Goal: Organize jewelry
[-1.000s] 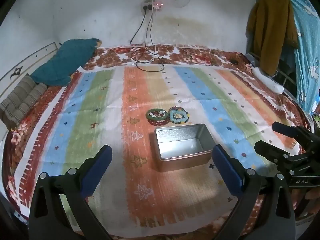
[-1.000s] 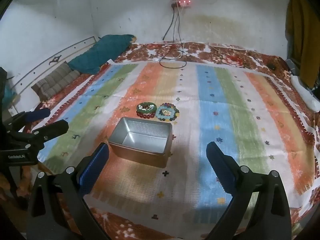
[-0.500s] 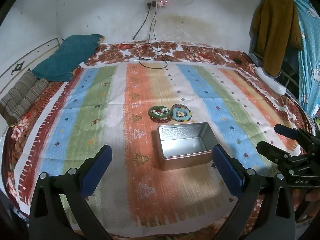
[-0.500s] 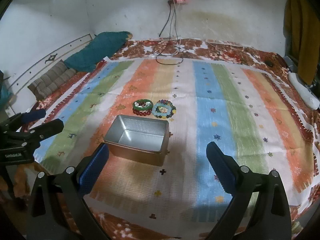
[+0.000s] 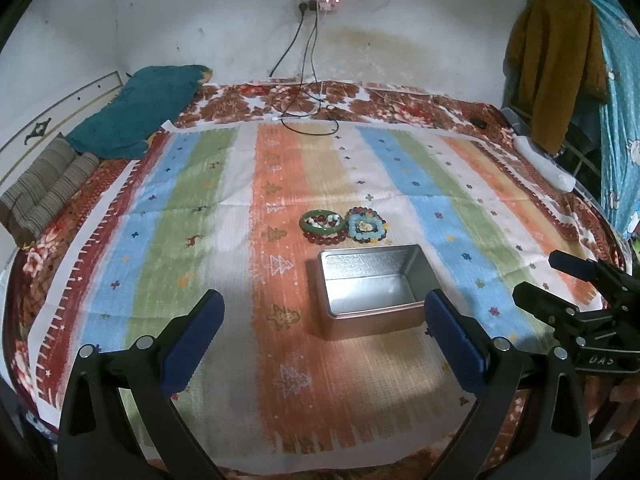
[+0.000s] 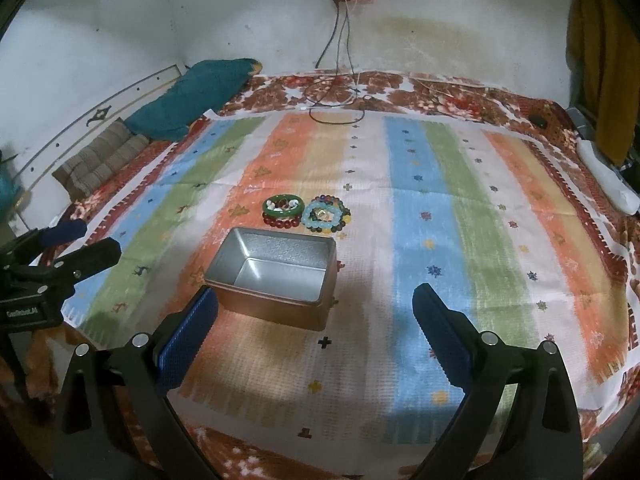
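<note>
An empty silver metal tin [image 5: 372,292] [image 6: 276,276] sits on the striped cloth. Just behind it lie two piles of bracelets: a green bangle stacked on red beads [image 5: 322,226] [image 6: 283,210], and pale blue and mixed-colour beads [image 5: 366,226] [image 6: 326,214]. My left gripper [image 5: 320,332] hovers open in front of the tin, holding nothing. My right gripper [image 6: 316,320] is open too, near the tin's front right corner, and shows at the right edge of the left wrist view [image 5: 560,280]. The left gripper shows at the left edge of the right wrist view [image 6: 80,244].
A striped cloth [image 5: 200,240] covers a floral-patterned bed [image 5: 360,96]. A teal pillow [image 5: 140,112] and a striped cushion [image 5: 44,184] lie at the far left. Cables [image 5: 304,112] trail from a wall socket. Clothes [image 5: 560,40] hang at the right.
Both grippers have drifted slightly forward and tilted, so the tin and bracelets sit a little lower and closer in each view. The jaws stay open.
</note>
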A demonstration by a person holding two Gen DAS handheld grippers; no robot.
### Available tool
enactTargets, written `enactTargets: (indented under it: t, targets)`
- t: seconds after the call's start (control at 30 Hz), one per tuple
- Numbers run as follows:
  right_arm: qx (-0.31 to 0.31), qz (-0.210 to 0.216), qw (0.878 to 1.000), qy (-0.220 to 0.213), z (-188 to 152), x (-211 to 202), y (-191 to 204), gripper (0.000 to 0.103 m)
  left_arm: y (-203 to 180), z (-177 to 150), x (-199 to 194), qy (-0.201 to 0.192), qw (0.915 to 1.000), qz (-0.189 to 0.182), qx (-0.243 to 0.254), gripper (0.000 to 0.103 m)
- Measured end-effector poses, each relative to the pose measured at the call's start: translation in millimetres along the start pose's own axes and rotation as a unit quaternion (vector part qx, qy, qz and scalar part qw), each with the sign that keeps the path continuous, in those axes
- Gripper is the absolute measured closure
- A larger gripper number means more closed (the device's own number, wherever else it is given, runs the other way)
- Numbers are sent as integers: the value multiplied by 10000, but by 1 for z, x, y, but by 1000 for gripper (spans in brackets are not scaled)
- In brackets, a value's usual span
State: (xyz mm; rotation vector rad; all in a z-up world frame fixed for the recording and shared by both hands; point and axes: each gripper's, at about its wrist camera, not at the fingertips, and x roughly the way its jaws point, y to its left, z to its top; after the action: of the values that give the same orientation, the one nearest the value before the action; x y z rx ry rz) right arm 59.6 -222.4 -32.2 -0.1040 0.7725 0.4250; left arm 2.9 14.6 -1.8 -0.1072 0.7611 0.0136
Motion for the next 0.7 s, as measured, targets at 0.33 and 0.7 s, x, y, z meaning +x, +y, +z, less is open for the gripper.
enactTargets:
  t: [0.33,0.7]
  targets:
    - [-10,-6,10000,60,0,3,-1,4,2,0,4,51,10000,33,-36,6]
    - [70,-12,9999,141,3,9,-3,4,3,0,4,43,10000,-6,3,6]
